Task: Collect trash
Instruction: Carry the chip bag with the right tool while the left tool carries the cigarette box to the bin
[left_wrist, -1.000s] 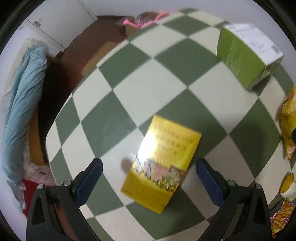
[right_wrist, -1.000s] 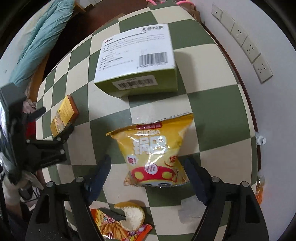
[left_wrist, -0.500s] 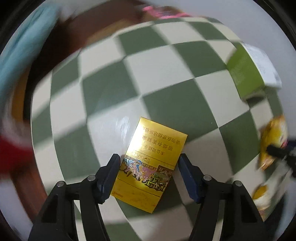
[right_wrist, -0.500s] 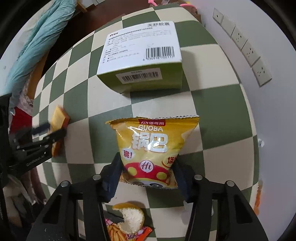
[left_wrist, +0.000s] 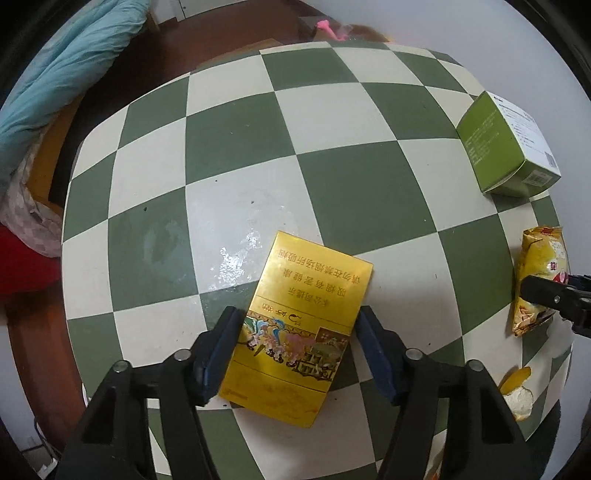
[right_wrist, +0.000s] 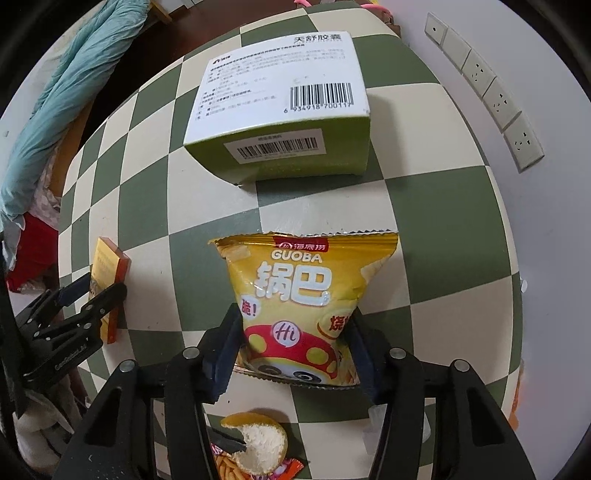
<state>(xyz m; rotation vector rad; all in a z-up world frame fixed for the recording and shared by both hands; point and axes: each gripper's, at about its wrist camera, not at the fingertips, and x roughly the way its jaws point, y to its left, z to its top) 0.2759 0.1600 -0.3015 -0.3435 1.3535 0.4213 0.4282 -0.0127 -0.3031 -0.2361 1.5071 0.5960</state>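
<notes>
Snack bag (right_wrist: 306, 295) between right jaws, gold box (left_wrist: 295, 332) between left

Home room: bedding (left_wrist: 70, 70), checkered table (left_wrist: 229, 147), wall sockets (right_wrist: 491, 96).

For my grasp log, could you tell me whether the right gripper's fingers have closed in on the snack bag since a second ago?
Yes. The right gripper fingers moved inward against the yellow snack bag, pinching its lower end.

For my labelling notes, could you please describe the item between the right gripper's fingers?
On the green-and-cream checked table, just nearer than the large green-and-white box, lies a yellow GUOBA snack bag pinched by the right gripper. Unlike the flat gold carton, it is crinkly with a red cartoon.
</notes>
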